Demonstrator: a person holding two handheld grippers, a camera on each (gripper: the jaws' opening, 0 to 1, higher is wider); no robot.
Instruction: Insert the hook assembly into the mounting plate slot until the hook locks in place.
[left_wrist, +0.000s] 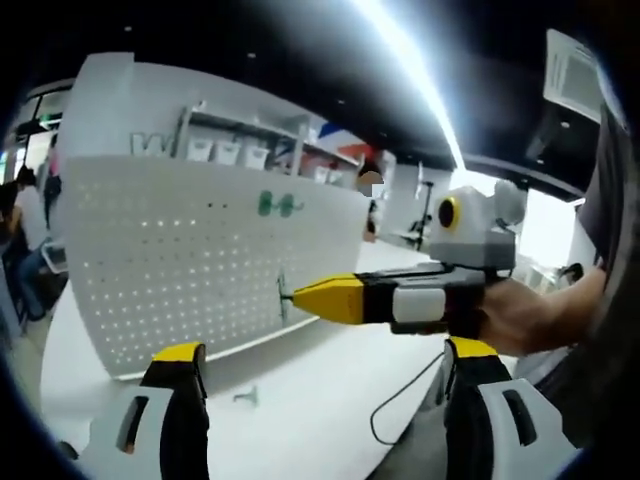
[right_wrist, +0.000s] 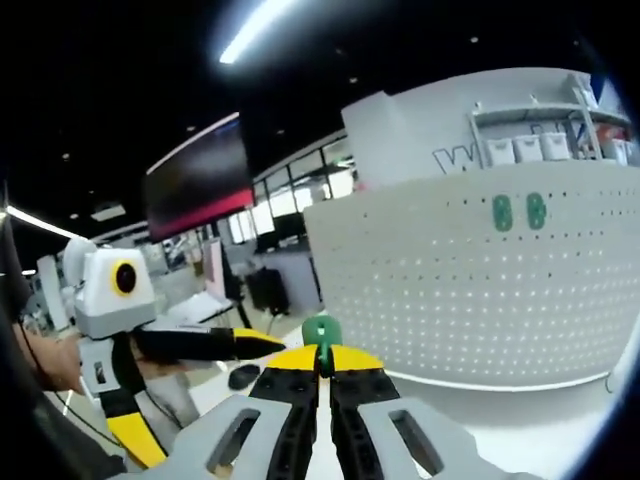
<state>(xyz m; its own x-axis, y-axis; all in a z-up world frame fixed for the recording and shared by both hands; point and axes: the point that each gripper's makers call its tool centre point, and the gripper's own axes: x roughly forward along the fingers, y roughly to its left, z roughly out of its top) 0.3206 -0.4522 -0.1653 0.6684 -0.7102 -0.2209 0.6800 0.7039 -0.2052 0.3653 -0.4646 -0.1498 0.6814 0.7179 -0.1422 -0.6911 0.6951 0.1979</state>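
Your right gripper (right_wrist: 320, 385) is clamping a green hook (right_wrist: 321, 335) before the white pegboard (right_wrist: 480, 290), which is standing near the table's (left_wrist: 300, 400) far edge. Your left gripper (left_wrist: 325, 375) is gaping empty. Behind, a "W" is showing.

A large grey "W" stands on the white wall (right_wrist: 400, 130) behind the pegboard (right_wrist: 470, 290) in the right gripper view, the rest of the word hidden behind a shelf. Nothing else can be read.
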